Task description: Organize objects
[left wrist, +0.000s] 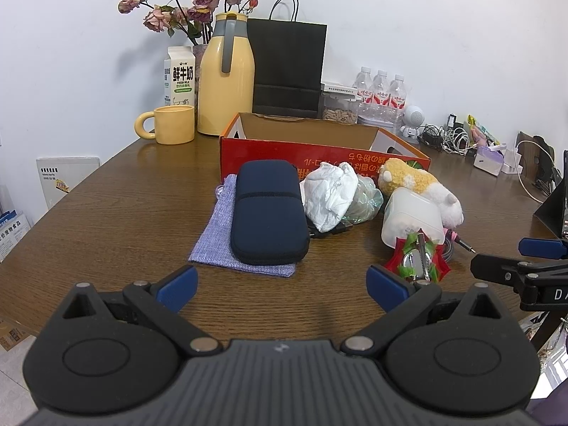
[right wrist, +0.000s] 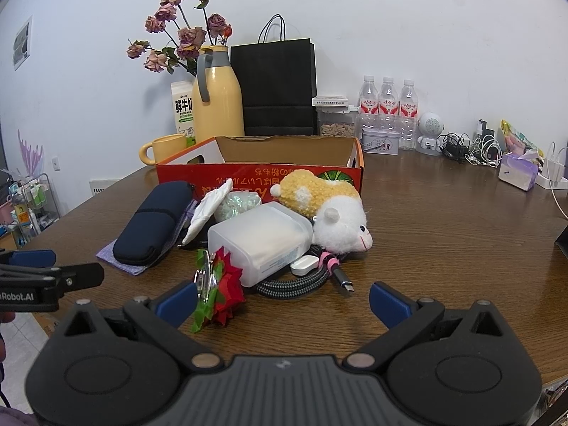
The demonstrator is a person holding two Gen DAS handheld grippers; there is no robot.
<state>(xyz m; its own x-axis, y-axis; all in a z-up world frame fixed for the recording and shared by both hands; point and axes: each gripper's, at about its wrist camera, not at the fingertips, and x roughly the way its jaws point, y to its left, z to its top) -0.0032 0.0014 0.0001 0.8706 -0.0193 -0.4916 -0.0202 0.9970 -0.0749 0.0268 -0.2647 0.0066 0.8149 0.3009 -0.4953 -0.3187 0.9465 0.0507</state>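
Both tongs, left gripper and right gripper, stand wide and empty; clutter sits before the red box, apparently awaiting loading.

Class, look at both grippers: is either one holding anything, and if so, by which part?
Nothing is held. The left gripper and the right gripper are both open above the table, with nothing between their fingers.

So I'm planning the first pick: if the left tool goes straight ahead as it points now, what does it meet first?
Probably the dark blue zip case, lying on the purple cloth pouch. The left tool is open with bare table before it; depth is uncertain.
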